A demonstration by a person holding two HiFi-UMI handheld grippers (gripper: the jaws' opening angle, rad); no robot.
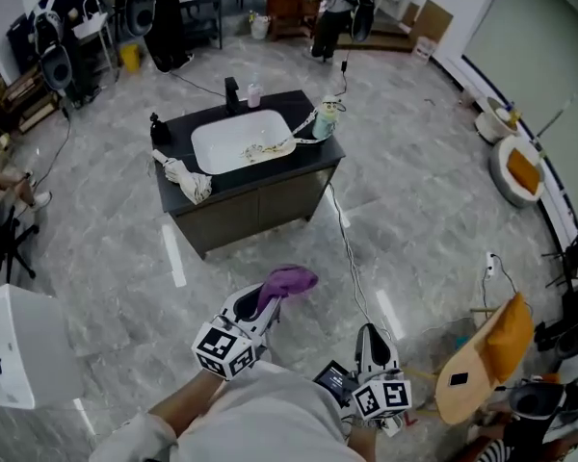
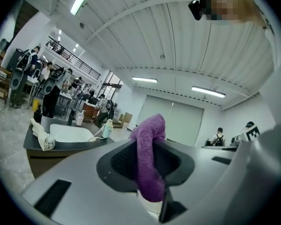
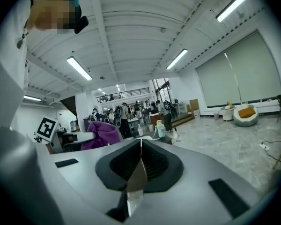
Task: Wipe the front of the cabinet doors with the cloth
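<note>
Grey tiled floor (image 1: 433,219) lies between you and the cabinet doors (image 1: 260,207), well apart. Your left hand-held gripper (image 1: 265,301) clamps the purple cloth (image 1: 289,281); the right hand-held gripper (image 1: 372,339) is closed, empty. That trailing cable (image 1: 350,248) could trip you (walk around it).

Purple cloth (image 1: 287,282), dark cabinet doors (image 1: 255,210)

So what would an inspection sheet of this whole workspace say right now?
Surface: black countertop with a white sink.
Job's things: purple cloth; cabinet doors some way ahead, untouched.
Clutter: white rag, bottle, cup on the counter.
Claws: left claw shut on purple cloth; right claw shut, empty.
Cables: floor cable runs from the cabinet.
Surroundings: grey tiled floor, people behind, orange chair at right.
</note>
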